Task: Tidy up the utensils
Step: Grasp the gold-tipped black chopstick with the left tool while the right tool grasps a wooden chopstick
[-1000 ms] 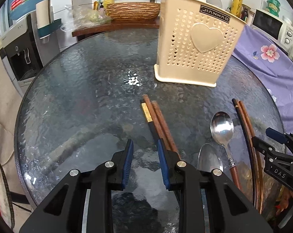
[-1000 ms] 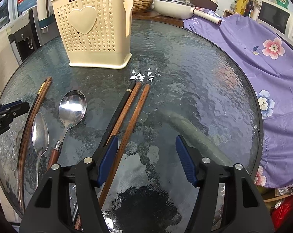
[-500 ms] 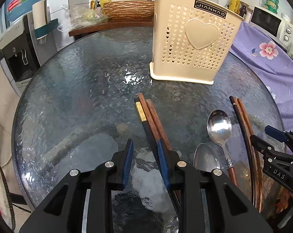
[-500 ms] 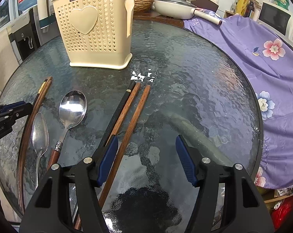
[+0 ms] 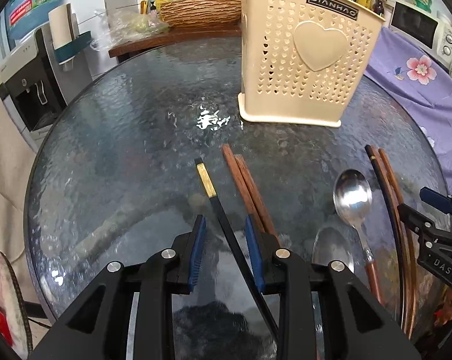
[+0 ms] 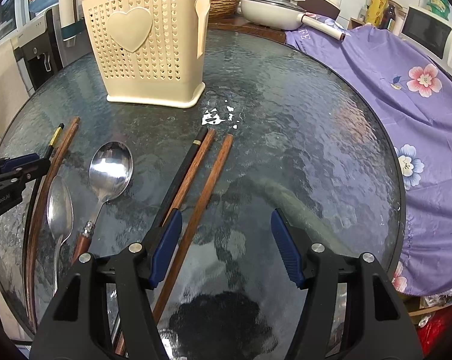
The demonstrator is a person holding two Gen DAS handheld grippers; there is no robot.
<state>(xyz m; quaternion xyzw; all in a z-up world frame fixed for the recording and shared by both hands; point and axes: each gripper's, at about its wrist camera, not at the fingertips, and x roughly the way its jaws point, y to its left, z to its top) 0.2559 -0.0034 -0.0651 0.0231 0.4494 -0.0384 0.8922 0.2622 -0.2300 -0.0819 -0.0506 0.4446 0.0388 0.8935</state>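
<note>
- Nearest in the left wrist view, the left gripper (image 5: 225, 250) has its blue-padded fingers narrowly parted; the black chopstick (image 5: 223, 219) with a gold band runs between them, and whether either pad touches it I cannot tell.
- Just right of that chopstick lie two brown wooden chopsticks (image 5: 247, 192) side by side, their near ends passing behind the gripper's right finger.
- In the right wrist view, the right gripper (image 6: 226, 246) hangs with its fingers moderately wide and nothing held — one brown chopstick (image 6: 205, 201) slants past the left pad, while a black-and-brown pair (image 6: 190, 168) lies just left of it.
- Left of those lie a large steel spoon (image 6: 110, 171) with a wooden handle and a smaller steel spoon (image 6: 59, 210), bowls pointing away.
- All rest on the round textured glass table (image 6: 301, 150).
- Farther back stands the cream perforated utensil holder (image 6: 148, 42), upright, with a heart on its front — well apart from the cutlery.
- A purple floral cloth (image 6: 405, 90) drapes at the table's right edge.
</note>
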